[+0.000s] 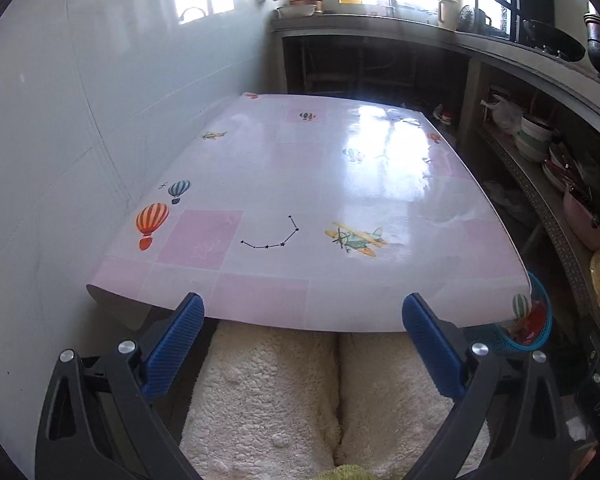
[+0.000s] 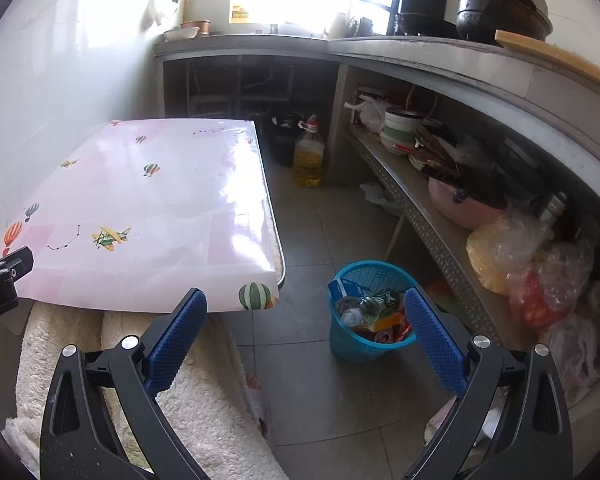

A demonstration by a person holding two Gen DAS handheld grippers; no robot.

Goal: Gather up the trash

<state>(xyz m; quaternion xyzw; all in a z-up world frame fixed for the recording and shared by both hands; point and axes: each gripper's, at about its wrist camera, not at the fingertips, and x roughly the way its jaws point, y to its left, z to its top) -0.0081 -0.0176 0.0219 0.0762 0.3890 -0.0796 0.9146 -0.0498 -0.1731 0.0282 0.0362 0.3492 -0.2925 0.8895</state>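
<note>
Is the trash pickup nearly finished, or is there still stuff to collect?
It looks nearly finished. The blue bin on the floor already holds a plastic bottle and wrappers. The table shows only its printed cloth. Nothing is in hand: the left gripper and right gripper are both open. A white scrap on the floor by the shelf may remain.

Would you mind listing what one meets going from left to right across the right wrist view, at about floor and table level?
Left gripper → table → oil bottle → blue trash basket → pink pot on the shelf → plastic bags.
</note>
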